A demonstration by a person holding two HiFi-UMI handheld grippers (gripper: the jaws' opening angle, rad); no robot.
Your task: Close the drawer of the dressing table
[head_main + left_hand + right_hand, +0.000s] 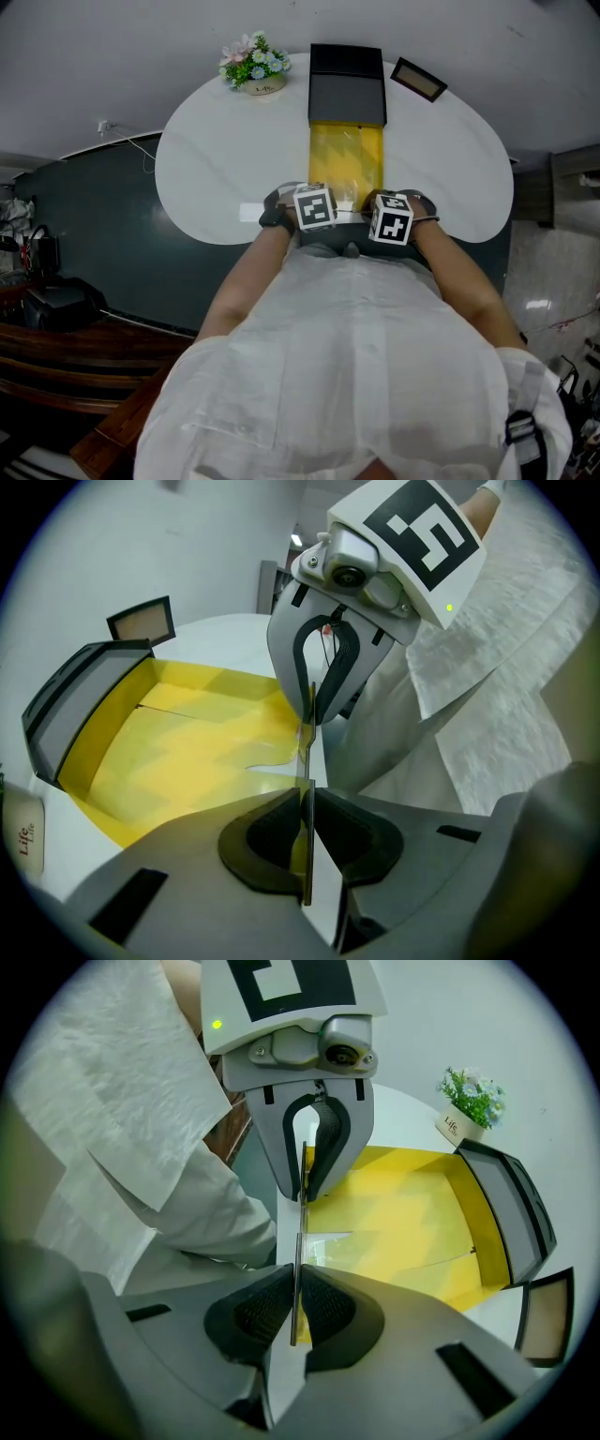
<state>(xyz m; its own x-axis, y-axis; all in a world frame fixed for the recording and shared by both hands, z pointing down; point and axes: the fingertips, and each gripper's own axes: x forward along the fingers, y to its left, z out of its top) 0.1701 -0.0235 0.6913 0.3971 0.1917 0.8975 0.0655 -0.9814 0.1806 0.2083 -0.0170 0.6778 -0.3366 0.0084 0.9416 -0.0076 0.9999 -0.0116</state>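
Grip is the step we read in hand: the drawer (347, 155) stands pulled out of its black case (347, 89) on the white dressing table (216, 178), with its yellow lining bare to the camera, and both tools are already clamped on it. In the left gripper view, the left gripper (306, 841) has its pads pressed from either side on the thin front wall (306, 761) of the drawer, which shows edge-on as a narrow upright strip between them. In the right gripper view, the right gripper (294, 1307) is closed in the same way on that same wall, just beside its partner. From the head view the two marker cubes sit side by side at the drawer's 6 o'clock end, the case lies at its 12 o'clock end, a small pot of flowers (255, 66) stands at about 11 o'clock, and a dark frame (419, 79) lies at about 1 o'clock (neither is in the drawer's path, as far as we can see). We judge that closing has not yet begun, since most of the drawer's length is outside the case. The next move, in our view, calls for a straight, level push toward 12 o'clock with both hands keeping pace. An uneven push could skew the drawer and jam it at the mouth of the case. We would let go once the front wall meets the case.
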